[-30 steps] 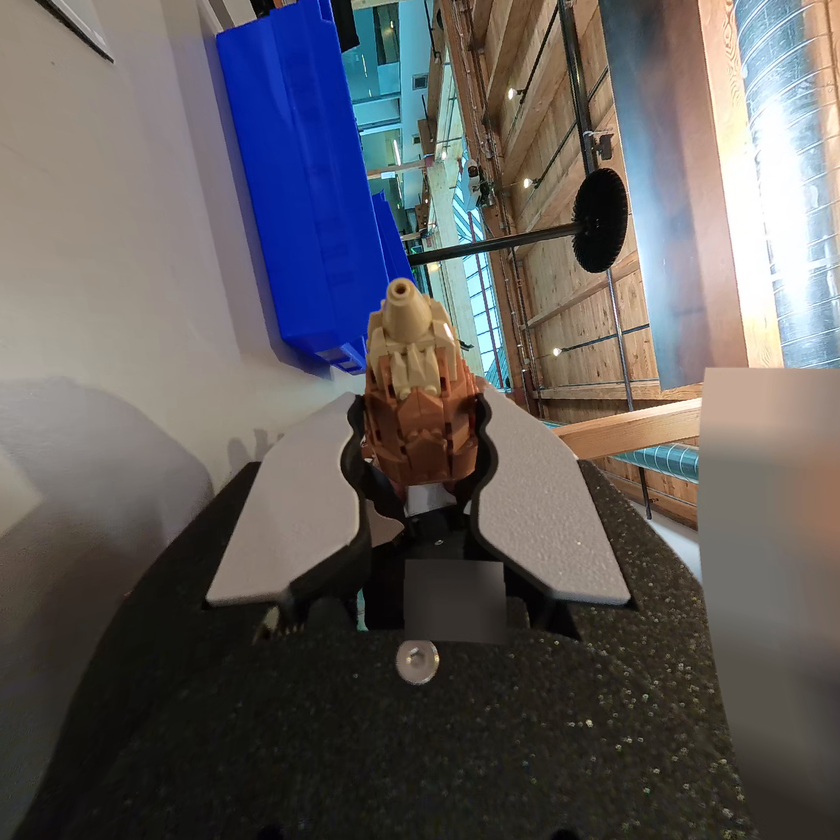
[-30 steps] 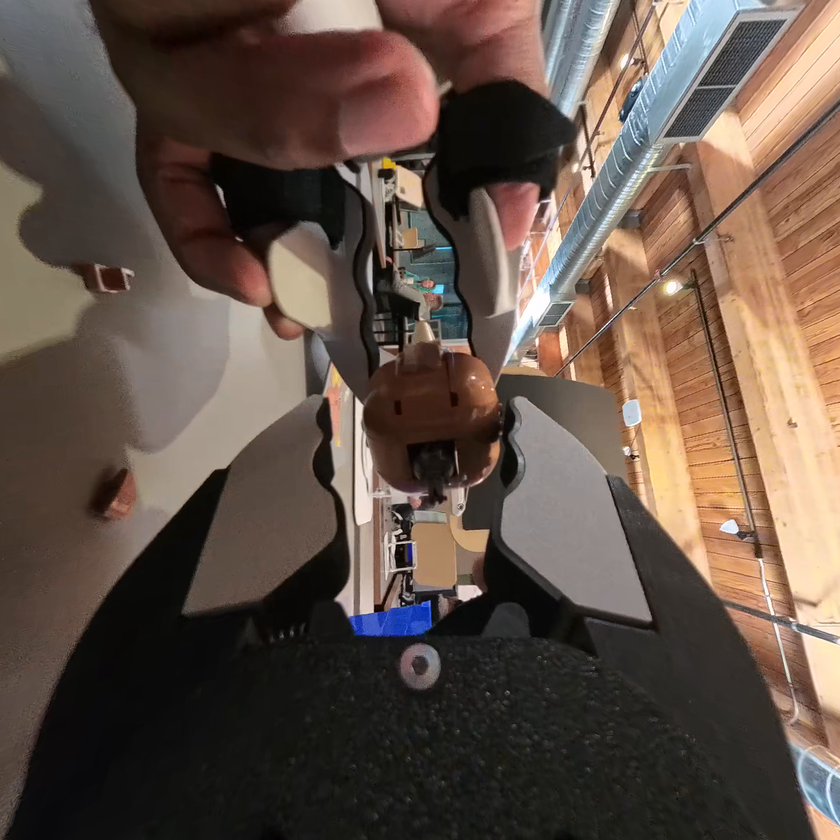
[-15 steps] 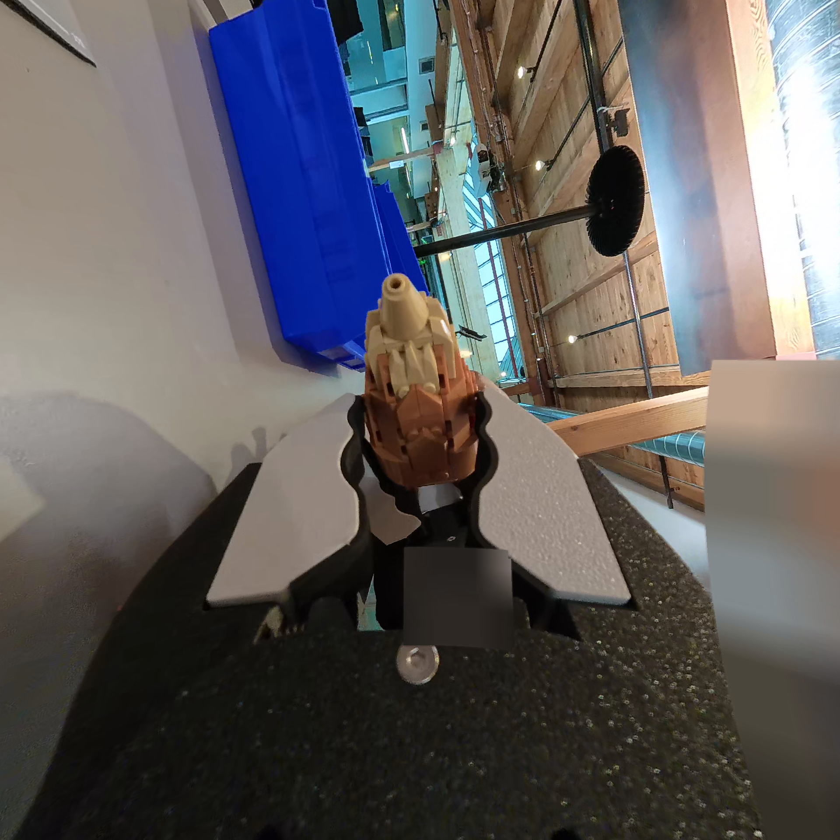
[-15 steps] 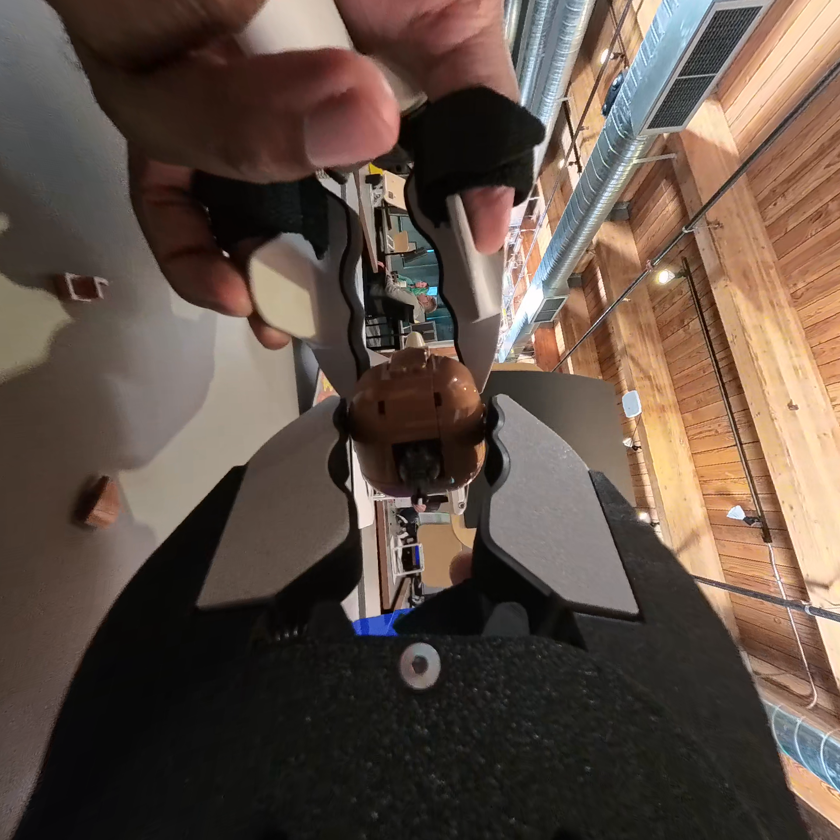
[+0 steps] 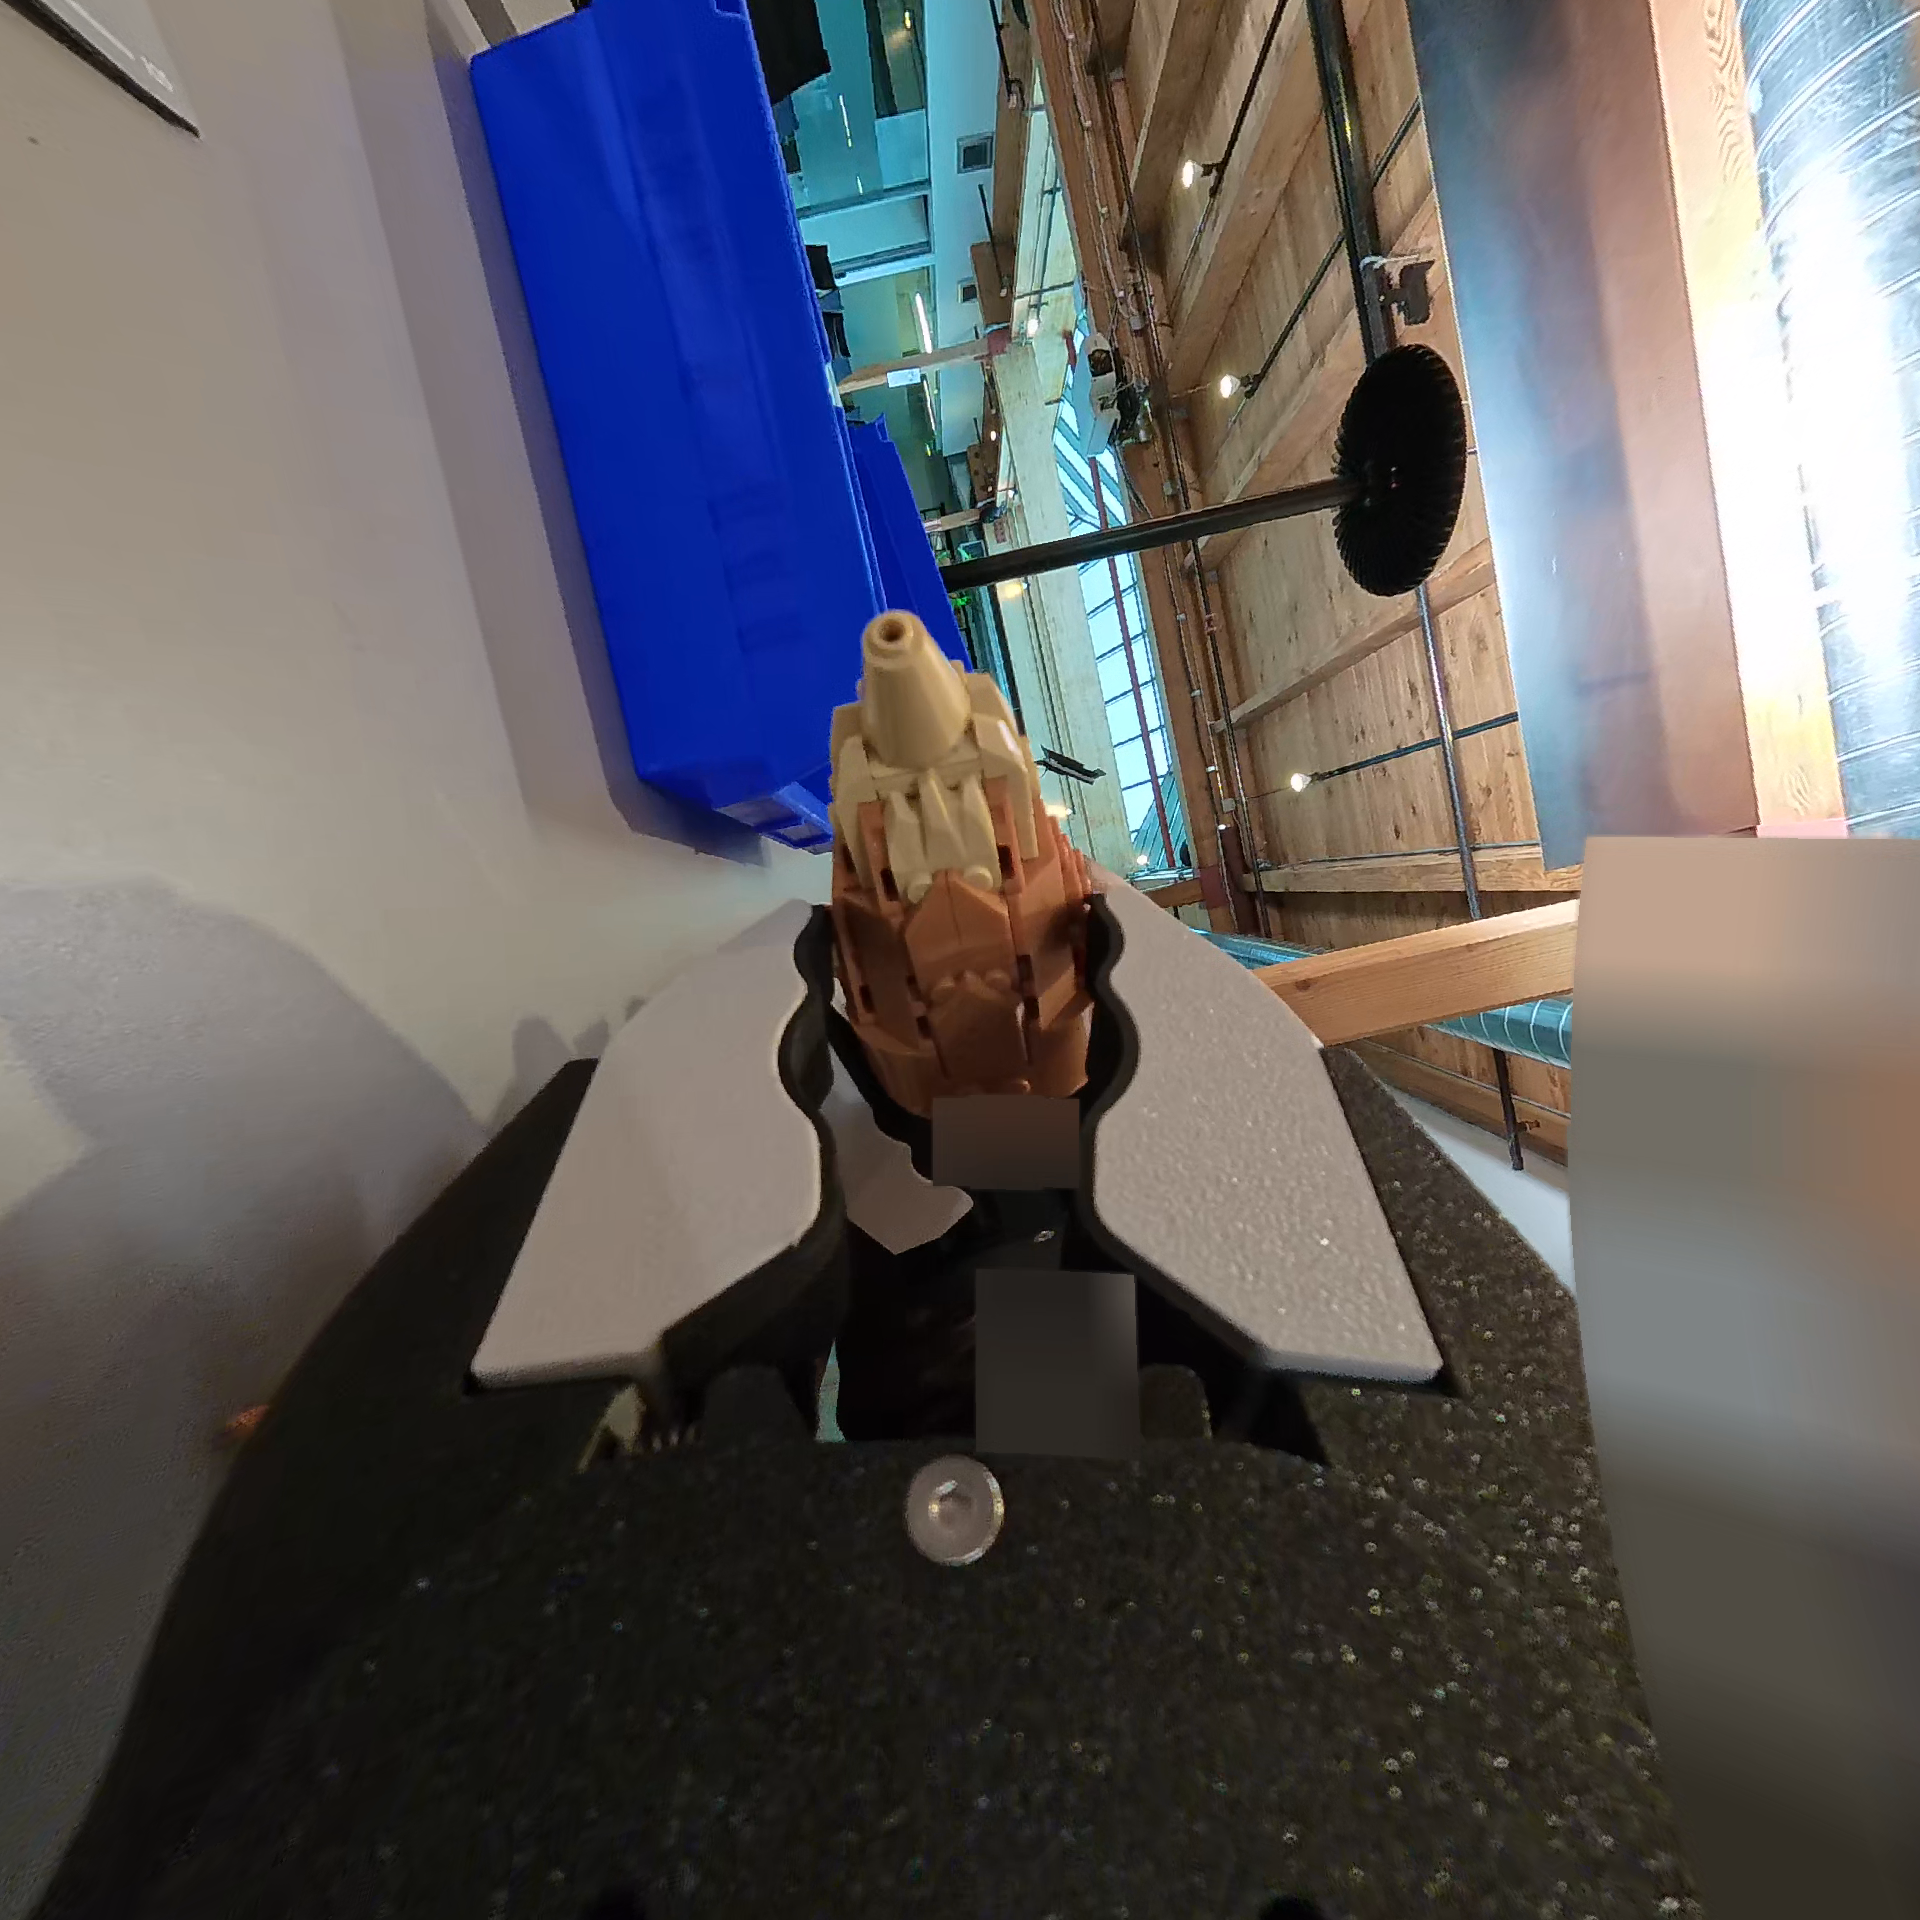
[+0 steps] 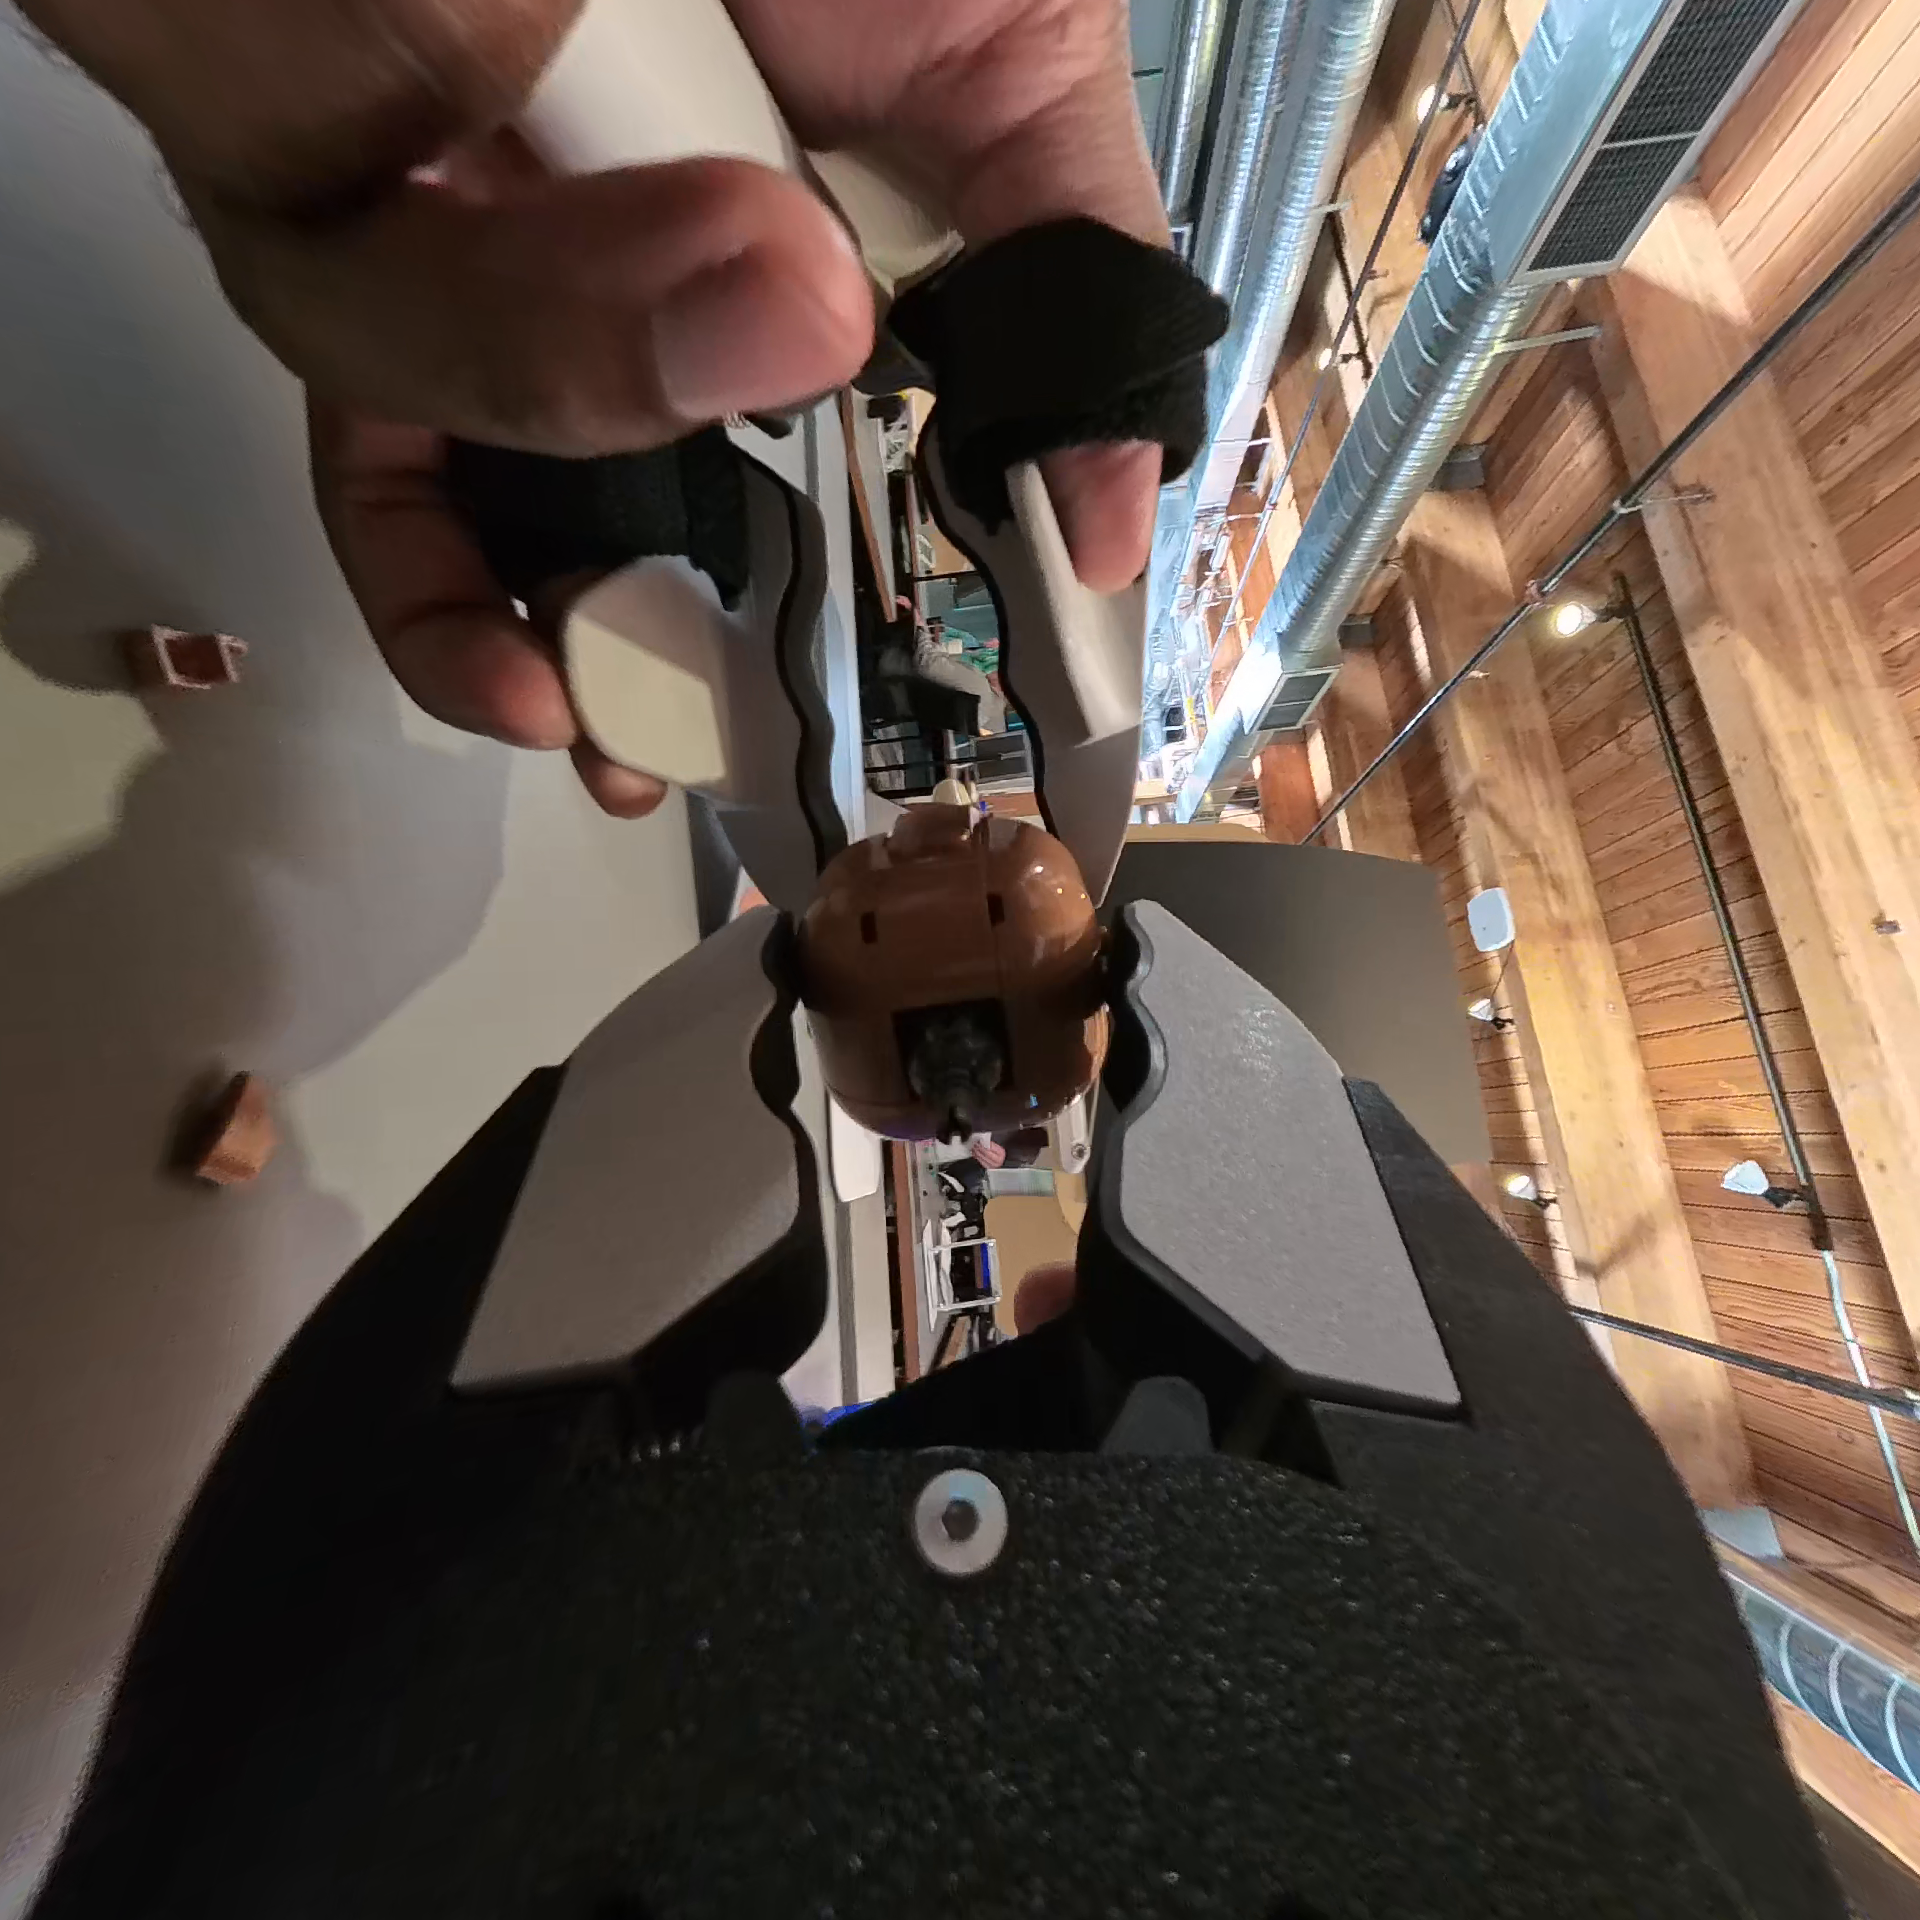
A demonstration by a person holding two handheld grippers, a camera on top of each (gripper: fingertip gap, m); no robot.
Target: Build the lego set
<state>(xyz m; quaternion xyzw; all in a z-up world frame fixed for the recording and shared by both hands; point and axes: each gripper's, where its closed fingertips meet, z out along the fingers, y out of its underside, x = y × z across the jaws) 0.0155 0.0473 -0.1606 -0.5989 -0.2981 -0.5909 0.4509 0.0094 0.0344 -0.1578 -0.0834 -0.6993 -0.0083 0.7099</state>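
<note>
1. The left gripper (image 5: 958, 925) is closed on the lego model (image 5: 951, 914), a brown body with a tan cone at its tip, pinched between both grey fingers (image 5: 686, 1143) and raised above the table (image 5: 229, 623).
2. In the right wrist view, the right gripper (image 6: 948, 940) has its fingers (image 6: 644, 1164) pressed against the rounded brown end of the same lego model (image 6: 951, 1003), so it grips it from the opposite side.
3. The left gripper (image 6: 935, 831) meets the model from the far side in that view, with a hand (image 6: 582, 270) wrapped around its handle and black straps over the fingertips.
4. The table (image 6: 156, 1299) is a pale, plain surface; shadows of the hand and grippers fall across it.
5. Two loose brown pieces lie on it, well apart from the model: a hollow square brick (image 6: 187, 657) and a small sloped brick (image 6: 231, 1143).
6. Blue bins (image 5: 675, 416) stand along the table's far edge in the left wrist view.
7. The room has wooden plank walls (image 6: 1714, 831), silver ventilation ducts (image 6: 1403, 416), small spotlights, and a black fan (image 5: 1397, 470) on a pole.
</note>
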